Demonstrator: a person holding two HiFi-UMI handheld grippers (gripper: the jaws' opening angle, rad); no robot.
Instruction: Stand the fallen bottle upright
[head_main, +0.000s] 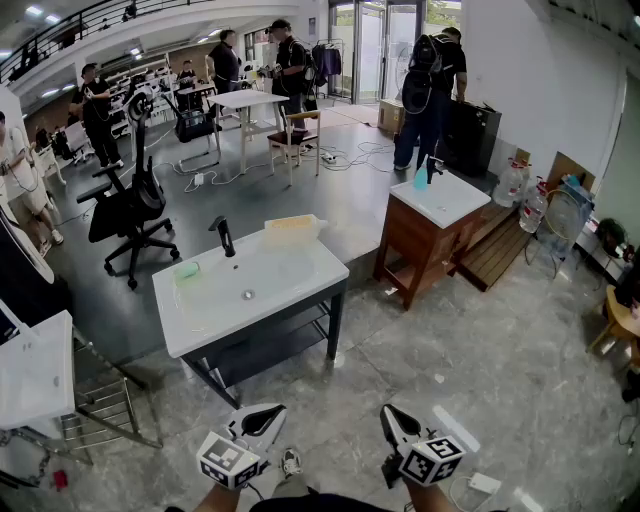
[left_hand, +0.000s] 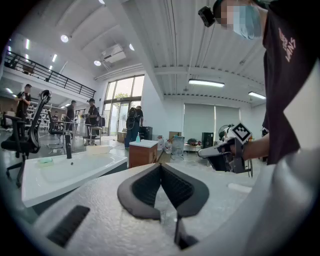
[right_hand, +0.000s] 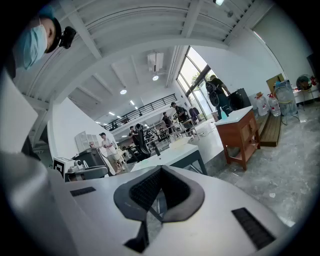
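Note:
The fallen bottle (head_main: 293, 228) is pale yellow. It lies on its side at the back right corner of the white sink basin (head_main: 300, 285). It also shows small and far off in the left gripper view, bottle (left_hand: 98, 149), and in the right gripper view, bottle (right_hand: 178, 143). Both grippers hang low at the bottom of the head view, well short of the sink. My left gripper (head_main: 268, 412) is shut with nothing in it, jaws touching (left_hand: 161, 167). My right gripper (head_main: 390, 415) is likewise shut and empty (right_hand: 160, 170).
A black faucet (head_main: 224, 236) and a green item (head_main: 187, 269) are on the sink. A second sink on a wooden cabinet (head_main: 430, 240) stands to the right with a teal bottle (head_main: 421, 178). An office chair (head_main: 135, 205) and several people are behind. A white unit (head_main: 35, 370) stands at the left.

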